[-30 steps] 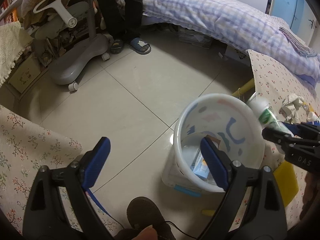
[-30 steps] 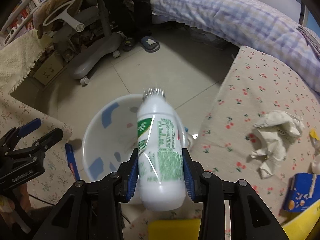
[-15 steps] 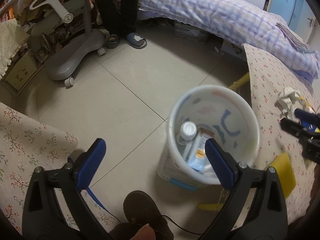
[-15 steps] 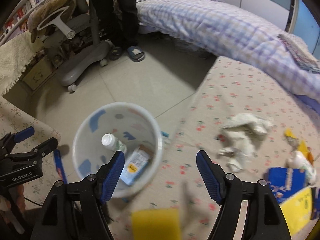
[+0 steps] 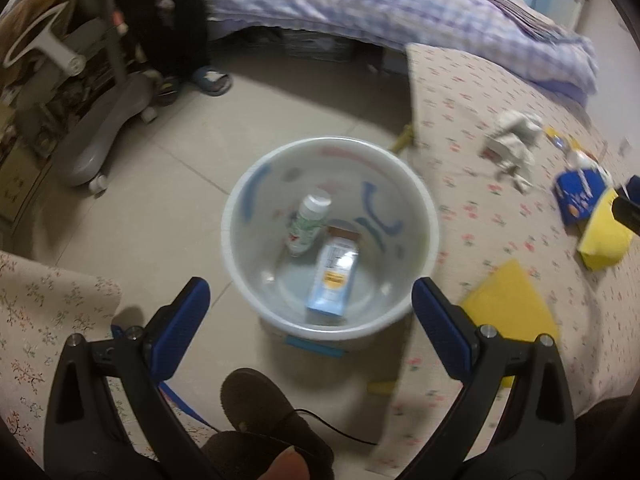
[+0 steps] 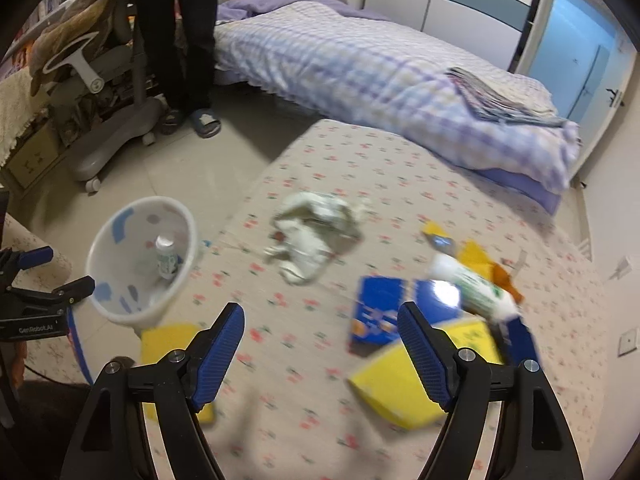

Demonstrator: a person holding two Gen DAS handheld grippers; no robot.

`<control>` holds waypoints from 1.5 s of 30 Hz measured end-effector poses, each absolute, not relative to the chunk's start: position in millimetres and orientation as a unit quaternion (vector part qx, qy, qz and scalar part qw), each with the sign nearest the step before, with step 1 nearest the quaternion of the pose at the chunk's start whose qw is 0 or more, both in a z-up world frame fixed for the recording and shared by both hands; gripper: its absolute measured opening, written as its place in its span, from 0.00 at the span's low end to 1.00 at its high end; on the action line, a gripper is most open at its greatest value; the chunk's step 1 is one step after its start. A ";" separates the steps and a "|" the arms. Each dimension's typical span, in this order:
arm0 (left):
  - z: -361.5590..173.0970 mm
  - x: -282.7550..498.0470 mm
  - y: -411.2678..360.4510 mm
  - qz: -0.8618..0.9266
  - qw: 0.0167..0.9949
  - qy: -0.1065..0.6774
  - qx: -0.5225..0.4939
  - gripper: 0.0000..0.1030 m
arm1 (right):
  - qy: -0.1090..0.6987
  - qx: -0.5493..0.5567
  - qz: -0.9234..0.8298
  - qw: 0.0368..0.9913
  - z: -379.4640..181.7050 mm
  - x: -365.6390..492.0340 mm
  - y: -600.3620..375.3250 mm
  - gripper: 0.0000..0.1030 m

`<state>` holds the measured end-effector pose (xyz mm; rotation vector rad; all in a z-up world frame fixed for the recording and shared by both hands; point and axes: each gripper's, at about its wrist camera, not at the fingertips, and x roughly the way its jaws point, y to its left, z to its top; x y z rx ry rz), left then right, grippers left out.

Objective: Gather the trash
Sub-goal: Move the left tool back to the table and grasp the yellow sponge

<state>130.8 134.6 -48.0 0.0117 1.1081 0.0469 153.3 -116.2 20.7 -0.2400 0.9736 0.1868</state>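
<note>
A white trash bucket (image 5: 240,216) stands on the floor beside the table; it also shows in the right wrist view (image 6: 120,312). Inside lie a white-and-green bottle (image 5: 308,224) and a light blue carton (image 5: 334,276). My left gripper (image 5: 310,312) is open and empty, hovering over the bucket's near rim. My right gripper (image 6: 320,344) is open and empty above the flowered tablecloth (image 6: 360,160). On the table lie crumpled white paper (image 6: 316,224), a blue box (image 6: 376,316), a second white-and-green bottle (image 6: 476,288), a yellow packet (image 6: 396,384) and small wrappers (image 6: 440,240).
A yellow sponge (image 6: 168,340) lies at the table's near left edge. A bed (image 6: 380,68) stands behind the table. A person (image 6: 180,32) stands by a grey chair (image 6: 108,92) at the back left. A second flowered surface (image 5: 44,320) is at left.
My right gripper let the white-and-green bottle drop into the bucket, opened, and swung right over the table. My left gripper moved closer above the bucket.
</note>
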 end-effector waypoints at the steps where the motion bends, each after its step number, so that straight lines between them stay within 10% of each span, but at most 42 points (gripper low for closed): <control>1: -46.9 130.8 126.5 0.014 0.850 0.527 0.009 0.98 | 0.465 -0.115 0.086 0.874 22.8 150.1 -124.0 0.79; 27: -66.3 111.5 -28.7 -0.146 0.798 0.563 0.159 0.97 | 0.499 -0.065 0.003 0.864 8.1 99.5 -281.1 0.81; 45: -60.6 122.5 -19.6 -0.117 0.810 0.558 0.138 0.57 | 0.526 0.026 -0.025 0.849 -7.7 101.6 -349.0 0.81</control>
